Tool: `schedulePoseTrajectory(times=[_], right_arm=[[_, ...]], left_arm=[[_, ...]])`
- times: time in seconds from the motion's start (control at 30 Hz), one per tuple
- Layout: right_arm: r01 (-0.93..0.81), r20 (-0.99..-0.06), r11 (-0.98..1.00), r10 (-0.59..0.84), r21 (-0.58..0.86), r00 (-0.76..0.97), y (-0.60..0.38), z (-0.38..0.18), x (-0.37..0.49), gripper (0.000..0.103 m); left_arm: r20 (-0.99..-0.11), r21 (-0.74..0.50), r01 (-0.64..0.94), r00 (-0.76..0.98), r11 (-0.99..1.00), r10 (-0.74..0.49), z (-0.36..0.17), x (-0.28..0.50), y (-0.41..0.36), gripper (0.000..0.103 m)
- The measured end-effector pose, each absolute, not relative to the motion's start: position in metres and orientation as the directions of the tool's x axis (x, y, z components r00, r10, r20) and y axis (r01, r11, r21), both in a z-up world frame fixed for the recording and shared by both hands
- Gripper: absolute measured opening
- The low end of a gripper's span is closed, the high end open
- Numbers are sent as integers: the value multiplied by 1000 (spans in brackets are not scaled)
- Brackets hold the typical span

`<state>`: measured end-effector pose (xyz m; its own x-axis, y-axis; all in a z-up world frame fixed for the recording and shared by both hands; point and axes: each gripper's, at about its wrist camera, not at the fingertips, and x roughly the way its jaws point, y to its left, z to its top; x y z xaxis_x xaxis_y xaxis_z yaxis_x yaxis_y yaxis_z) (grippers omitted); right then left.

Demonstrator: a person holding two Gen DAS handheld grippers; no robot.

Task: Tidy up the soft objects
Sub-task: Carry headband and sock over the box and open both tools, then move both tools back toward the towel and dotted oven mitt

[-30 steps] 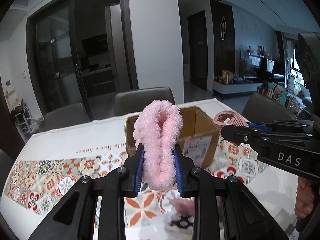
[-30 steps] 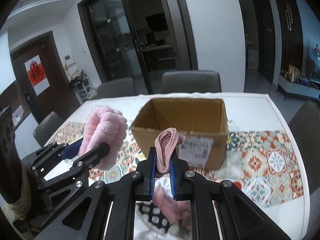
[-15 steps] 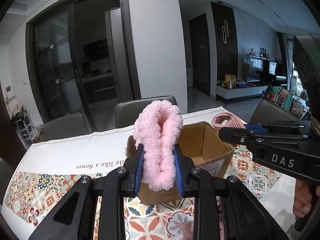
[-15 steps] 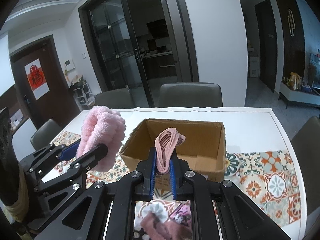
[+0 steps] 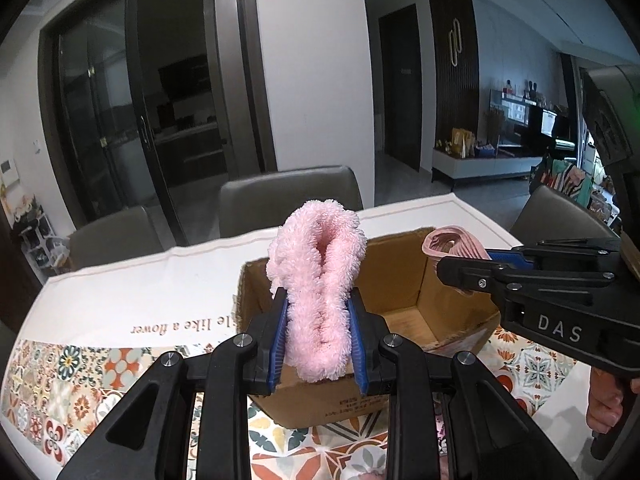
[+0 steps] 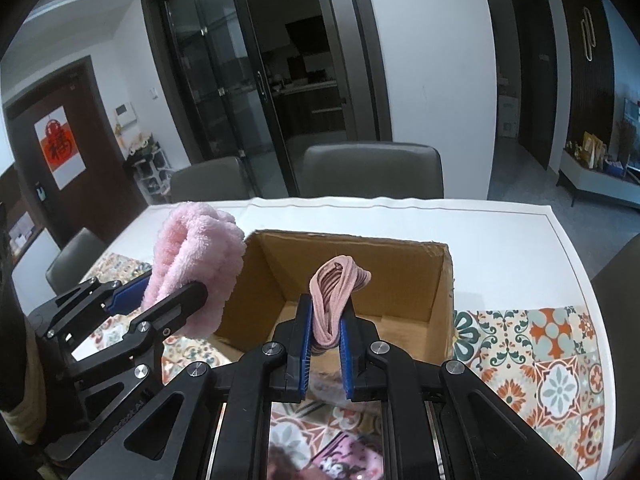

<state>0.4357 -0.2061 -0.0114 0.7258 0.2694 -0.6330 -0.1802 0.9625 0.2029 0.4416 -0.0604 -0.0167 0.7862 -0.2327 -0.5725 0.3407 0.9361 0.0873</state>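
My left gripper (image 5: 318,312) is shut on a fluffy light-pink sock (image 5: 318,276), held over the near left rim of an open cardboard box (image 5: 404,320). The sock also shows in the right wrist view (image 6: 192,264), beside the box (image 6: 360,276). My right gripper (image 6: 325,320) is shut on a folded dusty-pink ribbed cloth (image 6: 336,292), held above the box's near edge; in the left wrist view that cloth (image 5: 456,246) sits over the box's right side. The box floor looks bare.
The box stands on a table with a white and patterned tile cloth (image 6: 560,360). More pink soft items (image 6: 340,456) lie on the table below my grippers. Grey chairs (image 6: 372,172) stand along the far side.
Both grippers have moved forward and up with their loads, from in front of the box to over its opening. The box inside now shows.
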Motion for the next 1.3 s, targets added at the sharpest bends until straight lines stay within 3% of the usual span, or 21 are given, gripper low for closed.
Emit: schedulePoseTrajectory(times=[0.33, 0.43, 0.47, 0.53, 0.6, 0.7, 1.3], right_arm=[[-159, -707, 967, 253, 198, 661, -209, -41, 469, 13], [-157, -725, 968, 251, 196, 641, -211, -49, 477, 15], [-152, -730, 969, 247, 196, 638, -212, -51, 480, 17], [-143, -736, 970, 241, 195, 632, -213, -54, 482, 33], [-134, -736, 974, 227, 185, 638, -214, -55, 484, 37], [-135, -741, 975, 221, 175, 634, -213, -56, 485, 39], [-108, -716, 984, 180, 145, 674, -211, -30, 445, 41]], left_arm=[[-654, 50, 357, 718, 933, -240, -46, 471, -72, 32], [-660, 56, 348, 716, 936, -227, -49, 473, -72, 38], [-662, 61, 347, 716, 936, -223, -50, 473, -73, 40], [-662, 66, 348, 717, 935, -221, -51, 473, -73, 45], [-657, 75, 344, 723, 936, -214, -51, 472, -71, 51], [-652, 86, 325, 733, 942, -194, -49, 471, -69, 61], [-608, 88, 312, 769, 946, -198, -20, 427, -52, 78]])
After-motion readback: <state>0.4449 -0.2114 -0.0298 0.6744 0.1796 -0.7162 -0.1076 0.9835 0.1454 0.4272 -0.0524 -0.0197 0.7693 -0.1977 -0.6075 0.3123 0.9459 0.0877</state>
